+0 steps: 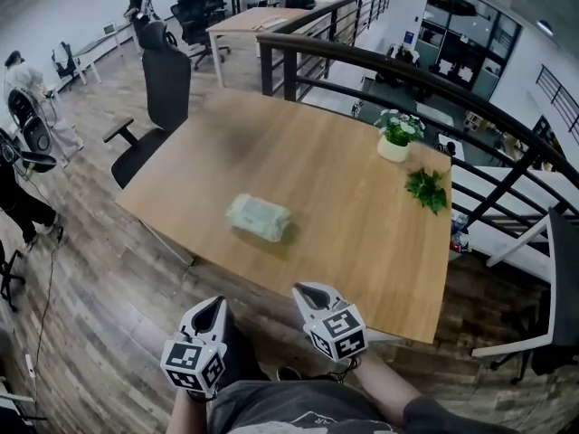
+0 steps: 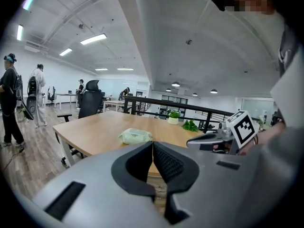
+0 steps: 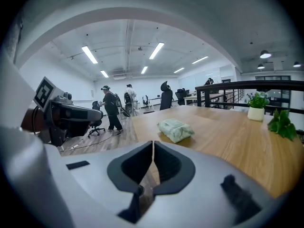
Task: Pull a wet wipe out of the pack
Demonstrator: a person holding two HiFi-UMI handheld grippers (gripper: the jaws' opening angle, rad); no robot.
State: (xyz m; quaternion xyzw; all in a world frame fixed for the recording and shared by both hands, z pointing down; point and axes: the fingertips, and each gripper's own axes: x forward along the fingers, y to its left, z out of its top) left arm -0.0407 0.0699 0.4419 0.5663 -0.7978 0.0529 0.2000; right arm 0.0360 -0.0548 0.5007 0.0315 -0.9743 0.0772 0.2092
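Observation:
A pale green wet wipe pack (image 1: 260, 217) lies flat near the middle of the wooden table (image 1: 362, 215), towards its near edge. It also shows ahead of both jaws, as the pack (image 2: 135, 136) and the pack (image 3: 175, 129). My left gripper (image 1: 215, 304) and right gripper (image 1: 304, 289) hover side by side off the table's near edge, short of the pack and apart from it. The left gripper (image 2: 153, 144) is shut and empty. The right gripper (image 3: 153, 144) has its tips together with nothing between them.
A white pot with a flowering plant (image 1: 395, 138) and a green leafy sprig (image 1: 426, 188) stand at the table's far right. A black office chair (image 1: 158, 98) is at the left end. A dark railing (image 1: 380, 61) runs behind. People stand at the far left.

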